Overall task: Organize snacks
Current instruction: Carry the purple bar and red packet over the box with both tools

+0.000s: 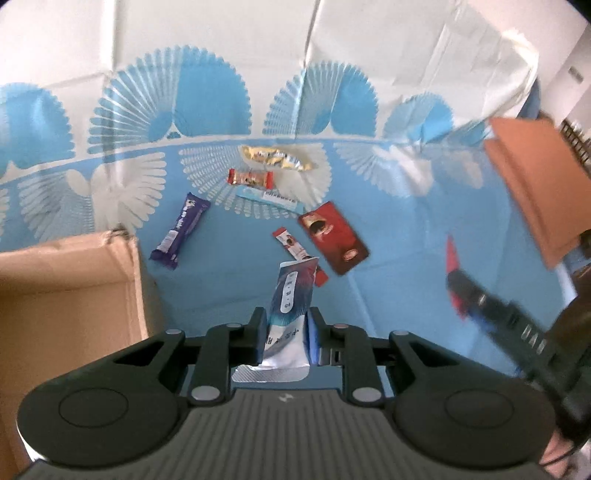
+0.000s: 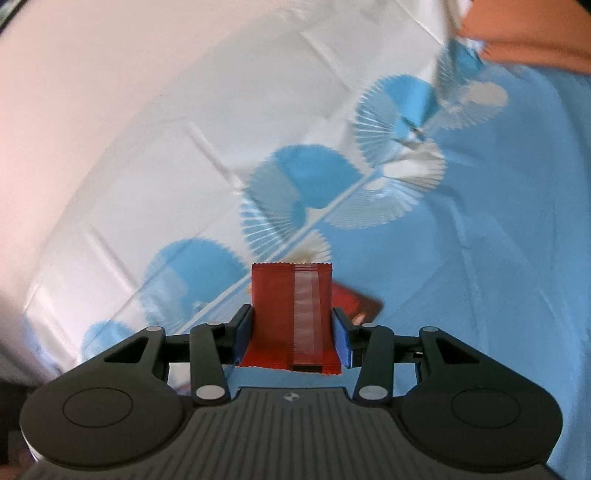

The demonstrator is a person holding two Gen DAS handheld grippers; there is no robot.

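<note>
My left gripper (image 1: 286,325) is shut on a blue-and-white sachet (image 1: 290,306), held above the blue cloth beside a cardboard box (image 1: 66,280) at the left. On the cloth beyond lie a purple bar (image 1: 181,230), a yellow packet (image 1: 275,157), a small red candy bar (image 1: 251,178), a light-blue stick (image 1: 267,195), a thin red stick (image 1: 299,254) and a dark red flat packet (image 1: 332,236). My right gripper (image 2: 291,332) is shut on a red packet (image 2: 291,317) with a clear seam strip; it shows blurred at the right of the left wrist view (image 1: 480,295).
A blue-and-white patterned tablecloth (image 1: 406,240) covers the table. An orange box (image 1: 535,184) stands at the far right and shows at the top right of the right wrist view (image 2: 528,33). The dark red flat packet peeks out behind the held red one (image 2: 360,302).
</note>
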